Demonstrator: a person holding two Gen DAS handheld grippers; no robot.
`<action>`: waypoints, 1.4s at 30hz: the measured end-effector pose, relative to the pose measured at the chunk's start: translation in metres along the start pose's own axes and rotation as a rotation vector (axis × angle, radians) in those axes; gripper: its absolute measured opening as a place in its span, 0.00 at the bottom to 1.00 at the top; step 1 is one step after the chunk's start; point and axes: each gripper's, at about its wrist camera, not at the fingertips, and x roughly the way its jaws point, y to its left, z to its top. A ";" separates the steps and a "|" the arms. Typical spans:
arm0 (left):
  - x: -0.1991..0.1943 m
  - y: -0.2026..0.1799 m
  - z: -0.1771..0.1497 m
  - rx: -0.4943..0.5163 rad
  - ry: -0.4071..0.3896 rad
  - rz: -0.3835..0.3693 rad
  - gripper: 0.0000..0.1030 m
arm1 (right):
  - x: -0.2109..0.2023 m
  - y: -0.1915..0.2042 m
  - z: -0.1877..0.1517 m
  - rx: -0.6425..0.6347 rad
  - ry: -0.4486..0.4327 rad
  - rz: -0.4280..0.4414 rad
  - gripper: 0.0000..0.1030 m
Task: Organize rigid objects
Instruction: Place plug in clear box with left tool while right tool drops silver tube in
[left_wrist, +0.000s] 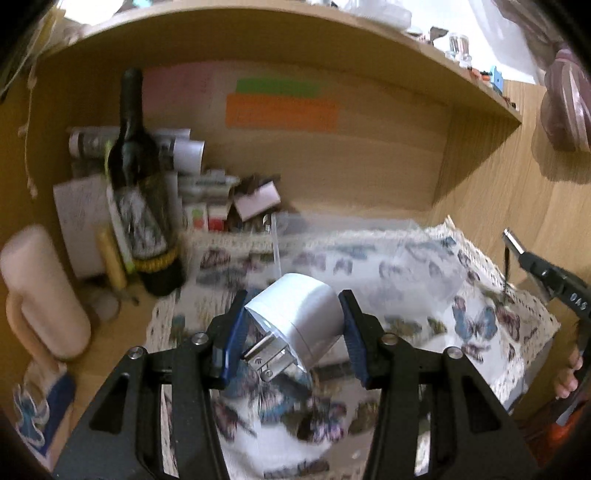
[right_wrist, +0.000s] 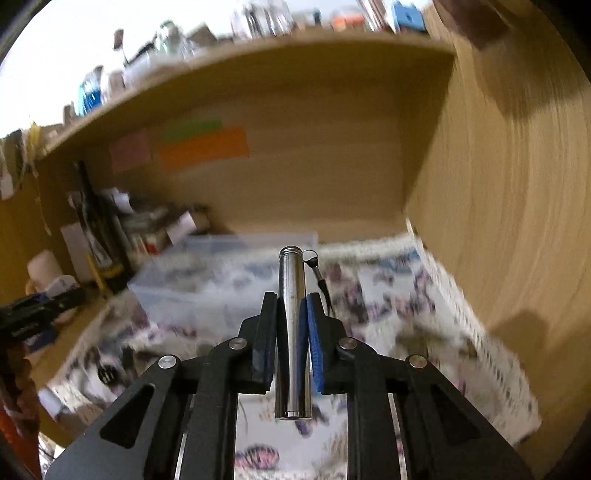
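Plug adapter (left_wrist: 295, 325) sits clamped between left claw (left_wrist: 293, 332) pads.

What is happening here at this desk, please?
A person is tidying small things with a gripper in each hand. The left gripper is shut on a white round plug adapter with metal prongs. The right gripper is shut on a slim silver metal cylinder with a black strap. Both are held above the butterfly-print cloth, near a clear plastic box.

Only legible txt: "DAS" on right hand-held gripper (left_wrist: 517, 251).
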 end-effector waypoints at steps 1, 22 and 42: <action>0.002 -0.001 0.007 0.001 -0.007 -0.003 0.46 | 0.001 0.001 0.007 -0.009 -0.015 0.004 0.14; 0.126 -0.024 0.076 0.051 0.190 -0.060 0.46 | 0.124 0.038 0.044 -0.146 0.149 0.142 0.14; 0.202 -0.060 0.054 0.150 0.381 -0.072 0.47 | 0.197 0.036 0.003 -0.188 0.390 0.140 0.14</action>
